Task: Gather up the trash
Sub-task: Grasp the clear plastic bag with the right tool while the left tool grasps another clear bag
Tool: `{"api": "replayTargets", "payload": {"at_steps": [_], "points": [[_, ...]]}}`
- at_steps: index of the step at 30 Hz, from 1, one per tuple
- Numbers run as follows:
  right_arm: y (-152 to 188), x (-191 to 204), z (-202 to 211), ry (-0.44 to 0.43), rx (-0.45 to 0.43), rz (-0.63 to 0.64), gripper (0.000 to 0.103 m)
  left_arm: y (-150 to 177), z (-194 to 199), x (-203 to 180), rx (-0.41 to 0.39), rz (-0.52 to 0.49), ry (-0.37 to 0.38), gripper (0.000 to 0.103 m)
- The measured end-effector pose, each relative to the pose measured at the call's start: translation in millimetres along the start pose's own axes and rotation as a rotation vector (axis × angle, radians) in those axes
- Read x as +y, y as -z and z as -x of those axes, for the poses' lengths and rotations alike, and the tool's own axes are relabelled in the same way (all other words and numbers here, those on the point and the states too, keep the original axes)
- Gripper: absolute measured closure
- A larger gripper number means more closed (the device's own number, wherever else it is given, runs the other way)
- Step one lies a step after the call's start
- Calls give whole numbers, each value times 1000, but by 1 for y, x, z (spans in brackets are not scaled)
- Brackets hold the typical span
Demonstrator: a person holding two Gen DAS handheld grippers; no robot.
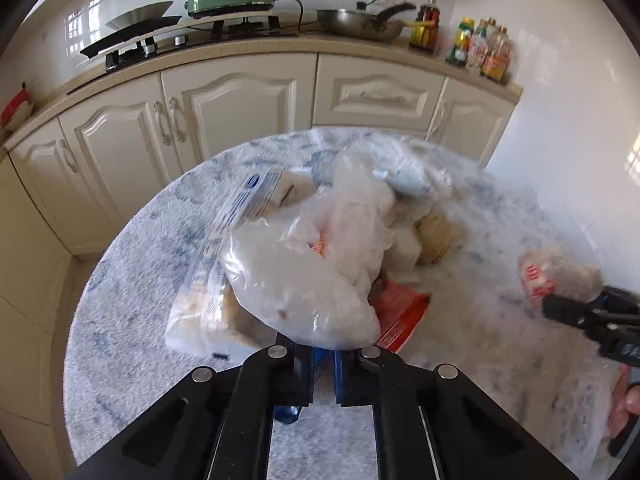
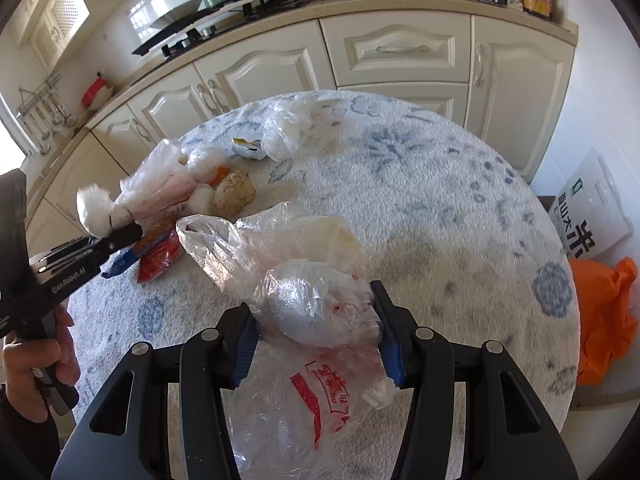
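Left gripper (image 1: 324, 364) clamped on white bag (image 1: 304, 280), pile dead ahead. Right gripper (image 2: 316, 340) clamped on printed bag (image 2: 316, 312), right of pile.

The round desk (image 2: 440, 184) lies bare across its far and right side, so a hand could sweep in there freely. The left part is crowded: a heap of plastic bags (image 2: 160, 184), a brown lump (image 2: 234, 194) and red wrappers (image 2: 160, 260) sit close together, with a white bag (image 2: 288, 128) and a small packet (image 2: 250, 147) beyond them. A crumpled clear bag (image 2: 280, 248) fills the near middle. Cabinets (image 2: 392, 52) close off the far side, just behind the desk's edge.
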State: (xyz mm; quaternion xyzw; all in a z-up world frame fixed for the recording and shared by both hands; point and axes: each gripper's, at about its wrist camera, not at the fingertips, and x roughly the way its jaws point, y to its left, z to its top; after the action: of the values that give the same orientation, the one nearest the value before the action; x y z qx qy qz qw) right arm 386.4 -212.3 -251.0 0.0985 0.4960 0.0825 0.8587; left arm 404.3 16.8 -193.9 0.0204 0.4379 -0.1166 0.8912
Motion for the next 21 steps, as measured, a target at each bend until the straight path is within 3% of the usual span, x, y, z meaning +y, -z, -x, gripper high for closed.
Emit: {"api": "replayTargets", "payload": {"at_steps": [1,3,4,5,11,14,16,19,21], "points": [[1,1,1,1,0,1,51,-1,0,-2,-2,-6,-9,86],[3,2,4,1,-3,3,51,-3,4,-4,-4,-19,-16,52],[3,3,5,2,-5,4,51,-4,8,-6,-20,-25,-23,26],[3,3,7,4,-8,5,51,-7,12,-11,-37,-34,-27,13],[-2,-3,10,8,-17,-4,51,-11,27,-26,-52,-109,-15,4],[-6,-4,7,4,-17,-10,51,-20,10,-32,-36,-126,-33,4],[-8,-5,5,2,-17,-11,51,-30,-5,-35,-4,-129,-32,7],[-12,-6,2,2,-15,-13,51,-41,-31,-36,54,-142,-21,24],[-14,-7,-1,0,-14,-17,51,-47,-42,-39,53,-172,-32,27]]}}
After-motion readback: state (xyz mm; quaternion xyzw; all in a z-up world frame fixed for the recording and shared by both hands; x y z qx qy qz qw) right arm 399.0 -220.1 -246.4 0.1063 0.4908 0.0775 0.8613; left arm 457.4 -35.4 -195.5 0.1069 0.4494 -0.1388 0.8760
